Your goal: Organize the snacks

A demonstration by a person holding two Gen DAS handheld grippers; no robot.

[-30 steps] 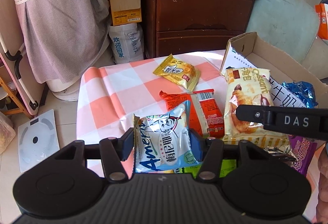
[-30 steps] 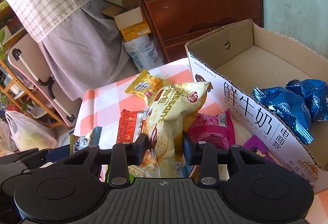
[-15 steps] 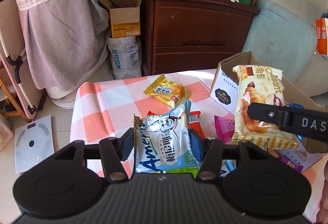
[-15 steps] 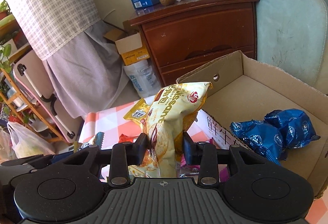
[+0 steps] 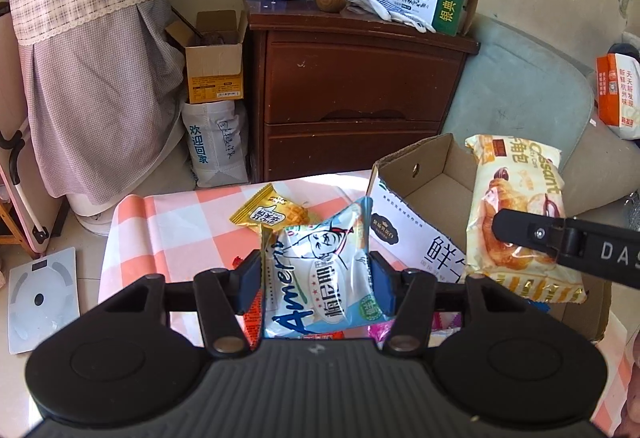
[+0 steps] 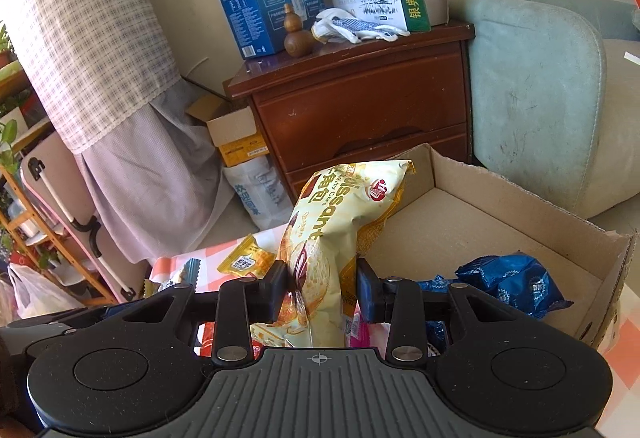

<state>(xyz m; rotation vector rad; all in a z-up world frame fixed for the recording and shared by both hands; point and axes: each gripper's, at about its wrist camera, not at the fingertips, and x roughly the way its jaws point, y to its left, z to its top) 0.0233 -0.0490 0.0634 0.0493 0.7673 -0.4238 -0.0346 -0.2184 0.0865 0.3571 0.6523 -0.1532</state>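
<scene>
— Cardboard box [image 6: 472,213] sits at the table's [image 5: 188,222] right edge, open on top. Both tongs are loaded?

— Yes. The left gripper [image 5: 316,278] pinches a pale blue packet [image 5: 320,278] by its sides, above the table's near middle. The right gripper [image 6: 318,294] is squeezed tight on the waist of a croissant bag [image 6: 340,238], which stands upright over the box's near left corner.

— How would you finish the drop well?

— I'd carry each one past the box wall before letting go, so nothing catches on the rim. The croissant bag is tall and floppy; I'd lay it down flat rather than release it on end.

— Room inside?

— Plenty toward the far wall. Blue wrappers [image 6: 508,278] lie by the near right side, so I'd aim left of them. The left wall, with its round hole, stands close to the blue packet's path.

— Anything left out?

— A yellow packet [image 5: 272,211] lies near the table's far edge, and more packets lie under the grippers.
</scene>
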